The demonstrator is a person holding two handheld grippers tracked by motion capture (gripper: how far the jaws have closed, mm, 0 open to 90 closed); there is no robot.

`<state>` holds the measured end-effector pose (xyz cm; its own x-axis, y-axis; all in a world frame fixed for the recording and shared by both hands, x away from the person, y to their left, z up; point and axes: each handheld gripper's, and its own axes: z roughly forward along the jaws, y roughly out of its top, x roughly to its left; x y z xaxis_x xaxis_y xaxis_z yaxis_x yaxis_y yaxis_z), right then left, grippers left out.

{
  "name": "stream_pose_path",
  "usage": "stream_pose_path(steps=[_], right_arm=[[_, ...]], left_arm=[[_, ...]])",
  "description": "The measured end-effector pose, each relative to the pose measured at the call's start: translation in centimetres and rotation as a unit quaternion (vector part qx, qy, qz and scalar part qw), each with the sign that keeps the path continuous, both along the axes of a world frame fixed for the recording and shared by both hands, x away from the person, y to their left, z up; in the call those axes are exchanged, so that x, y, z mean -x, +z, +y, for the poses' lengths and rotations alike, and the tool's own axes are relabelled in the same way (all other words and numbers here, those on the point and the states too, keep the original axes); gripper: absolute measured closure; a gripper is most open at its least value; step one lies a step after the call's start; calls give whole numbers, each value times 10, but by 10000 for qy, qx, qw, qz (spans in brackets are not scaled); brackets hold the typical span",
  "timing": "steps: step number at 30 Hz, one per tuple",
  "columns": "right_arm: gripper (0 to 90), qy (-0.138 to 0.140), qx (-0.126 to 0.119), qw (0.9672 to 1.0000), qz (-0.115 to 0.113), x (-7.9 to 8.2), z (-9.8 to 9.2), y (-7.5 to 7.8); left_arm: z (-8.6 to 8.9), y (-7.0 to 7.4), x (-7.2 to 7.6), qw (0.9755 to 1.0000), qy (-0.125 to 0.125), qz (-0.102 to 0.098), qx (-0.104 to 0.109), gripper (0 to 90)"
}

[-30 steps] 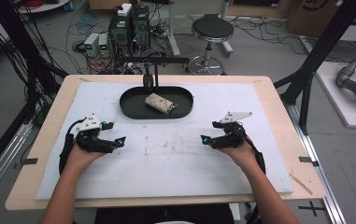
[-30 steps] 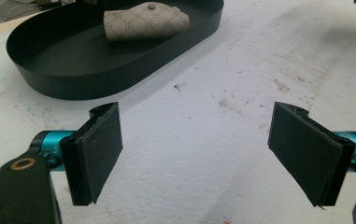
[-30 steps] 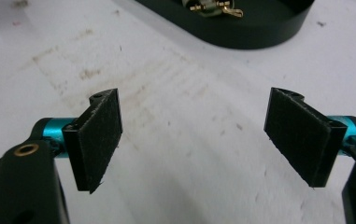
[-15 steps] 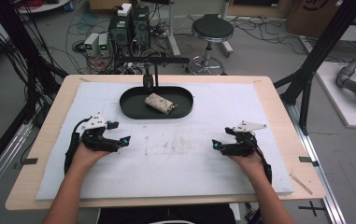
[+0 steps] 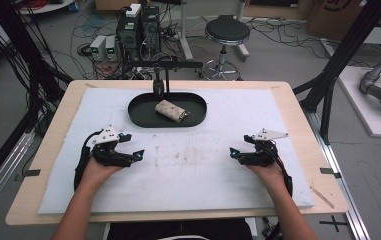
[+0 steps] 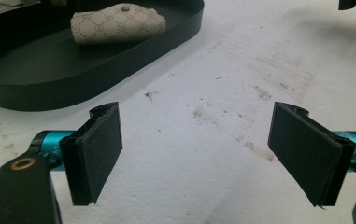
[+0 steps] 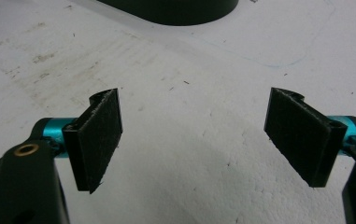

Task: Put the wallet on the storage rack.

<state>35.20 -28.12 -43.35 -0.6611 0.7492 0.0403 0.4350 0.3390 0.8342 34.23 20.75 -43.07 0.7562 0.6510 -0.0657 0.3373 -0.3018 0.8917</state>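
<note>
- Black pads, left gripper (image 5: 131, 145): jaws wide apart, nothing between them. It sits on the left half of the white foam mat (image 5: 193, 190), hand low on the mat.
- Versus 1 s ago it has crept slightly inward and toward the person. Small shift, same spread as far as the high view shows.
- Left gripper view (image 6: 194, 140): bare stained mat between the pads, tray wall (image 6: 96, 79) ahead and to its left, well apart from the tips.
- Middle: beige patterned pouch (image 5: 170, 111) lies on its side inside the dark oval tray (image 5: 138, 117) at the far centre of the mat. In the left gripper view the pouch (image 6: 119, 25) has a snap stud on top. No change in pouch or tray position across the last second.
- Right gripper (image 5: 239, 144): jaws also wide, empty. It has slid outward and back toward the person over the last second and now rests on the right half of the mat, well apart from the tray.
- Right gripper view (image 7: 192, 135): plain mat between the pads, a sliver of tray rim (image 7: 175, 11) at the top edge.
- Read: both hands look parked at a neutral pose, pulled away from the tray rather than closing on it. I judge the pouch pickup as not yet started; either gripper needs a forward reach into the tray first.
</note>
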Motion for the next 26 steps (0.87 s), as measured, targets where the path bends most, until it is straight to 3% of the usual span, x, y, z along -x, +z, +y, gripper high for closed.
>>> stream_pose_path(steps=[26], right_arm=[[197,-5,128,9999,105,0,1,-4]], left_arm=[[1,-1,-3,9999,86,70,31,178]])
